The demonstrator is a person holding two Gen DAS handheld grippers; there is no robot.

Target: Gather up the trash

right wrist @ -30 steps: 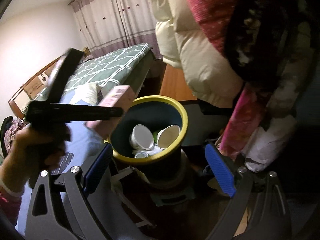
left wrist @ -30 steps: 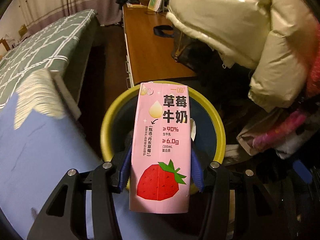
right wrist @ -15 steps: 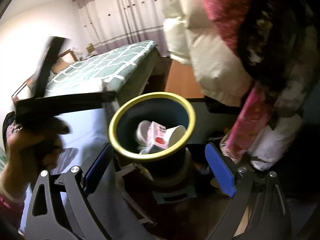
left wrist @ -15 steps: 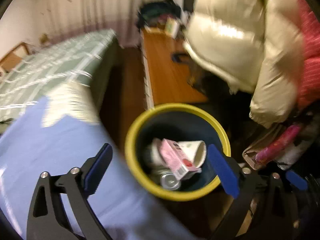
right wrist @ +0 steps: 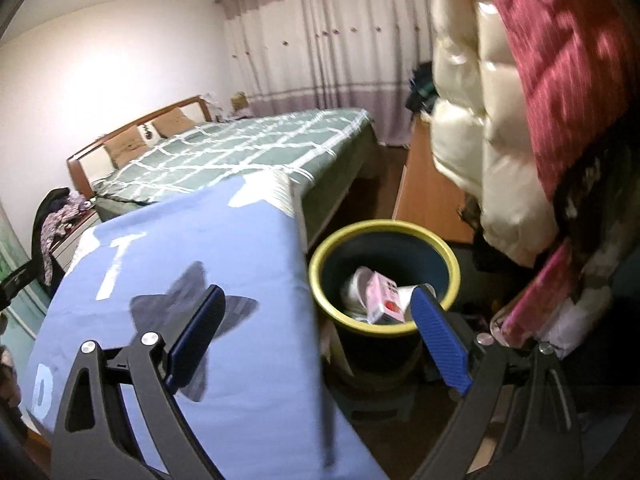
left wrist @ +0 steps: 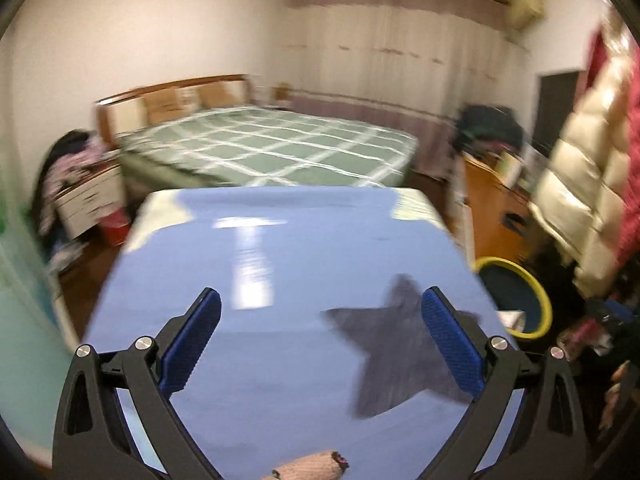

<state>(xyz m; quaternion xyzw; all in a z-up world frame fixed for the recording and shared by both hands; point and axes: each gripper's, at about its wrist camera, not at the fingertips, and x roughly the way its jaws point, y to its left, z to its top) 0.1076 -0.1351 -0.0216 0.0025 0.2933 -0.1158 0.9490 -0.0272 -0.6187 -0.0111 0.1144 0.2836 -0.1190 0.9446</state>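
The pink strawberry milk carton (right wrist: 385,298) lies inside the yellow-rimmed dark bin (right wrist: 447,255), among white paper cups (right wrist: 357,286). My right gripper (right wrist: 316,314) is open with nothing between its blue pads, hanging over the blue table edge beside the bin. My left gripper (left wrist: 320,318) is open and empty above the blue table (left wrist: 280,248), with a grey star shape (left wrist: 394,344) under its right pad. In the left wrist view the bin (left wrist: 538,296) sits at the right, past the table's edge.
A bed with a green checked cover (left wrist: 264,148) lies beyond the table. Puffy white and red jackets (right wrist: 480,120) hang right above the bin. A wooden desk (left wrist: 492,208) stands at the right. A knitted sleeve (left wrist: 312,466) shows at the bottom edge.
My left gripper opened and dropped the pink carton into the bin, then swung left and up over the blue table. The right gripper shifted slightly, staying open.
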